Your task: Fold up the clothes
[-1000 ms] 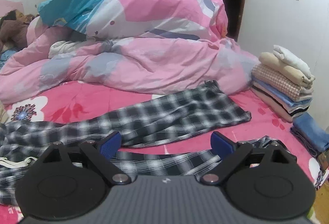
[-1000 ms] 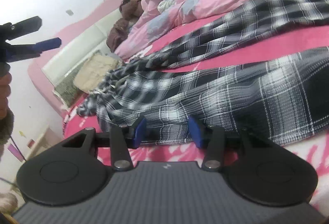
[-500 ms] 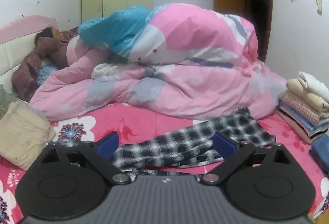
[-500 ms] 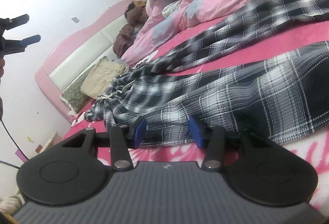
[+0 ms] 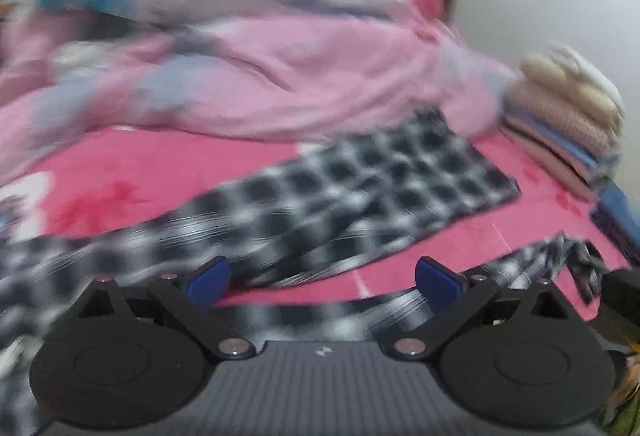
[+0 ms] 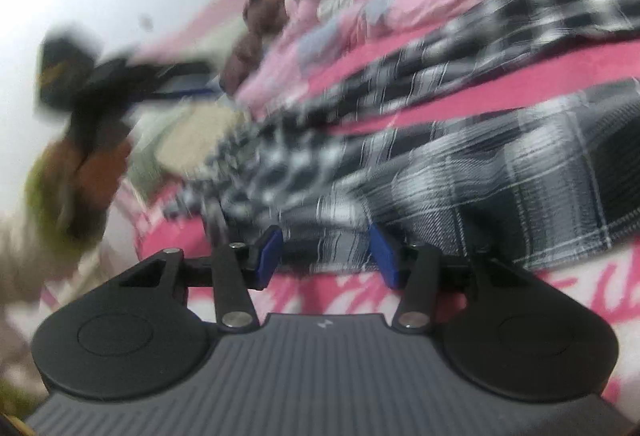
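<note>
Black-and-white plaid trousers (image 5: 360,204) lie spread on the pink bed sheet (image 5: 168,168); both legs show in the right wrist view (image 6: 480,172). My left gripper (image 5: 320,278) is open and empty, hovering above the near trouser leg. My right gripper (image 6: 326,256) is open with its blue pads at the edge of the near leg's fabric, not closed on it. The left gripper also shows, blurred, at the left of the right wrist view (image 6: 120,84). Both views are motion-blurred.
A heaped pink and blue duvet (image 5: 248,48) fills the back of the bed. A stack of folded clothes (image 5: 568,124) stands at the right by the wall. A beige pillow (image 6: 192,140) and brown garment (image 6: 256,36) lie near the headboard.
My left gripper rose and looked across the bed, then dropped back low over the trousers. The right gripper stayed at the near leg's edge, shifting slightly.
</note>
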A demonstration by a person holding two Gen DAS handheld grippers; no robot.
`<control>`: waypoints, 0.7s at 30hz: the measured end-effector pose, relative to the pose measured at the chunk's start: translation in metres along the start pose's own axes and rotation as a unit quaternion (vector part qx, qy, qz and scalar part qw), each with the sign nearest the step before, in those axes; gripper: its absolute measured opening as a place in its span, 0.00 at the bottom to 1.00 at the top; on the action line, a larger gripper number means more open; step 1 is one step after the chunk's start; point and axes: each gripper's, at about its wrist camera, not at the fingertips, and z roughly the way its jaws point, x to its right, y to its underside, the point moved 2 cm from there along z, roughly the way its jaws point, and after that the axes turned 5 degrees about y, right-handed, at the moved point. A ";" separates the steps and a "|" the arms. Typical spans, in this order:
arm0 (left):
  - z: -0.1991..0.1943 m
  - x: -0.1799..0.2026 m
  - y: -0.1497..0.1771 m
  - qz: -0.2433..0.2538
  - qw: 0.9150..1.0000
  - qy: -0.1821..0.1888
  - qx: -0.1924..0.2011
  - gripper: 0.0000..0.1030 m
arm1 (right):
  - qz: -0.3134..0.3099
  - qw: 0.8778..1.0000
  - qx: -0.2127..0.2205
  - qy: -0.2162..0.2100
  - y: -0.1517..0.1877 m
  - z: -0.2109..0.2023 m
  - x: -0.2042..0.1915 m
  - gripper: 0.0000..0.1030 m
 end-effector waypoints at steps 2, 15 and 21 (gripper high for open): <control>0.022 -0.008 -0.016 0.008 0.998 0.041 -0.040 0.91 | -0.028 0.998 -0.047 0.021 -0.009 0.003 -0.010 0.49; -0.100 -0.083 0.052 -0.096 0.995 -0.009 0.002 0.92 | -0.044 0.973 -0.079 0.212 -0.006 0.030 -0.092 0.90; -0.221 -0.130 0.090 -0.117 0.986 -0.082 0.090 0.94 | -0.065 0.962 -0.036 0.264 -0.029 -0.051 -0.157 0.84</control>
